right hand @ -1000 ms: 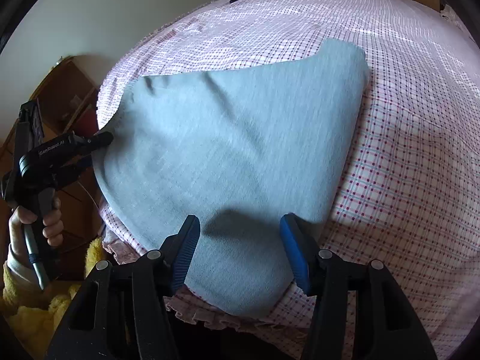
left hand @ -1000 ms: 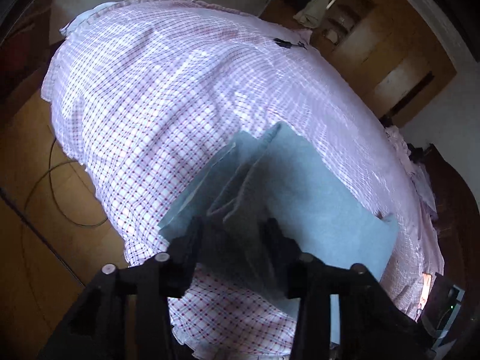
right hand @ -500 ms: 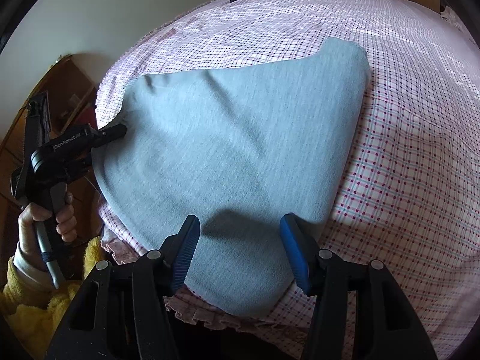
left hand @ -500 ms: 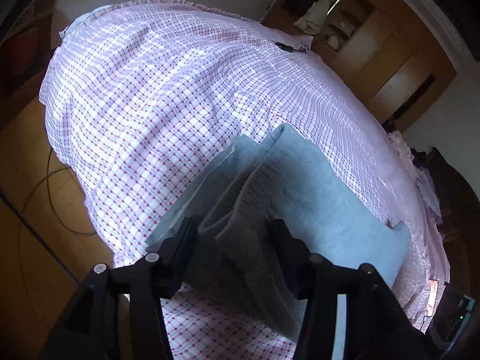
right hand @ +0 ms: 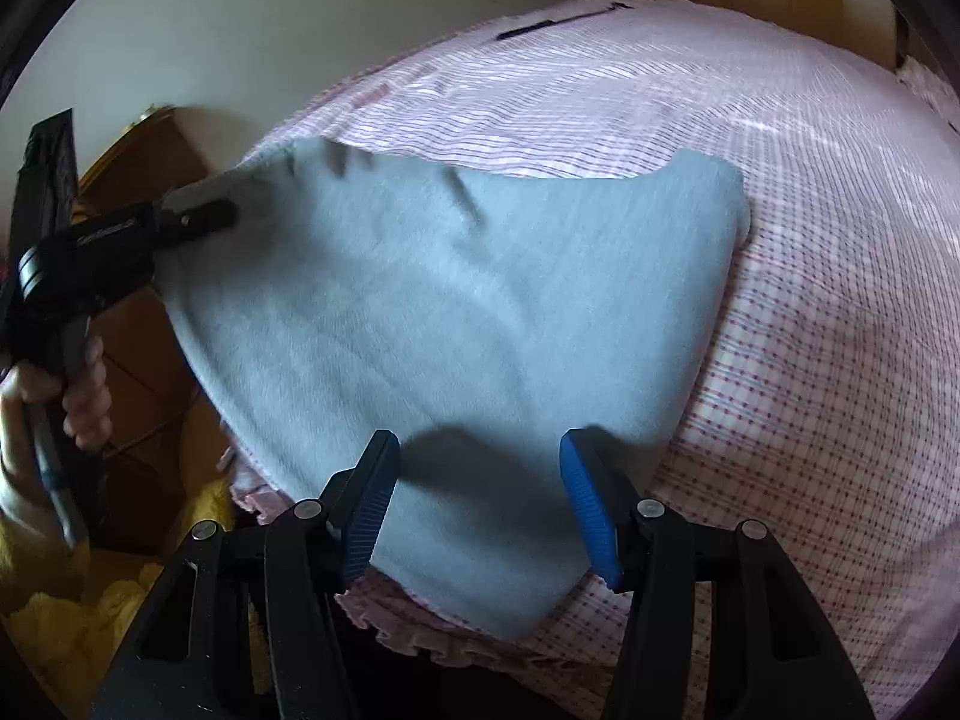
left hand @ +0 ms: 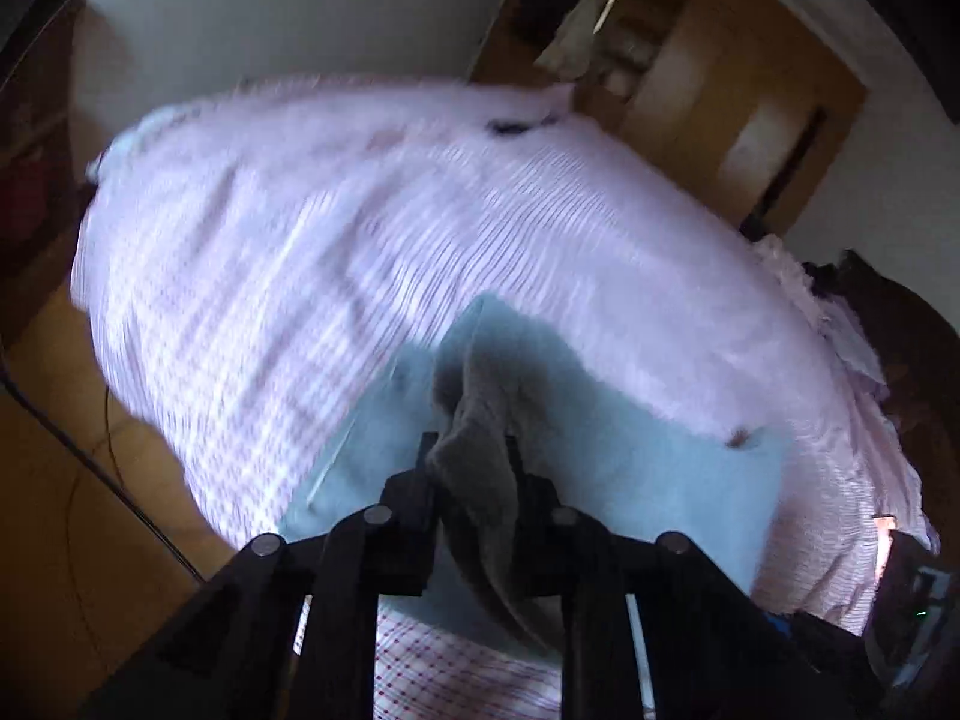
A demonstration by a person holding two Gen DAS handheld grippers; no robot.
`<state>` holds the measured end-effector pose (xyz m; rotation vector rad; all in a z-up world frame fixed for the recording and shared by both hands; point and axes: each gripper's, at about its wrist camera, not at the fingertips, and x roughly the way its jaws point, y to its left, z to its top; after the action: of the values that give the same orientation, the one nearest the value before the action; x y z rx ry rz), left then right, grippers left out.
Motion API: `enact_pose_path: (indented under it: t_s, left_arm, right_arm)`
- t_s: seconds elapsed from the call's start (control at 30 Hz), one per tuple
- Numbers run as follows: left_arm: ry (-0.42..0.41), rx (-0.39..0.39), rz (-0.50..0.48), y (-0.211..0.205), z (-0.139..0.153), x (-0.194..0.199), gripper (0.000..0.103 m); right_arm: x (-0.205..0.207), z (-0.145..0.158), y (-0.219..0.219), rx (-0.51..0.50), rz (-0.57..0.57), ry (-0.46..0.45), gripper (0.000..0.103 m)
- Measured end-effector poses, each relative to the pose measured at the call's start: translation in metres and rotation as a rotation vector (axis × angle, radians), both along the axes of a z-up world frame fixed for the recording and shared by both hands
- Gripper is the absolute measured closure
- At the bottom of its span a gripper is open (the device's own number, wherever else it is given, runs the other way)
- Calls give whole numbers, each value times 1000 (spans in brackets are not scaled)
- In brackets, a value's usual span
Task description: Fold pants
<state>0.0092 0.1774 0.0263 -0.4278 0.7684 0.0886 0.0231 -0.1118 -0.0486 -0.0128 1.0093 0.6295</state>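
Grey-blue pants [right hand: 456,324] lie folded on a bed with a pink checked sheet [right hand: 810,276], near its front edge. My left gripper [left hand: 471,450] is shut on a bunched edge of the pants [left hand: 480,432] and lifts it off the sheet. In the right wrist view the left gripper [right hand: 198,213] grips the pants' far left corner. My right gripper [right hand: 477,474] is open just above the near edge of the pants, holding nothing; its blue pads [right hand: 585,492] stand wide apart.
A wooden floor [left hand: 72,510] with a black cable [left hand: 120,492] lies left of the bed. A wooden wardrobe [left hand: 690,60] stands behind the bed. A small dark object [right hand: 534,29] lies at the far side of the sheet. Yellow cloth [right hand: 120,594] shows at lower left.
My left gripper has closed on the pants' edge and pulled it up and inward, bunching the cloth. The right gripper has stayed open in the same place.
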Motion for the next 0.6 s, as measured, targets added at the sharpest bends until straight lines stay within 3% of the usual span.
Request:
enact_pose_path:
  t_s: [0.13, 0.33, 0.4, 0.5, 0.6]
  left_arm:
    - [-23, 72, 33, 13, 4, -3, 85]
    - [138, -1, 19, 41, -59, 9, 77]
    - [133, -48, 40, 49, -68, 3, 68]
    - [136, -71, 36, 53, -56, -6, 68]
    - [63, -49, 8, 52, -27, -21, 60]
  right_arm:
    - [-1, -3, 6, -19, 16, 12, 54]
    - [6, -8, 10, -23, 15, 38, 54]
    - [7, -6, 9, -20, 9, 32, 54]
    - [8, 0, 3, -5, -5, 12, 54]
    - [14, 9, -3, 17, -47, -7, 54]
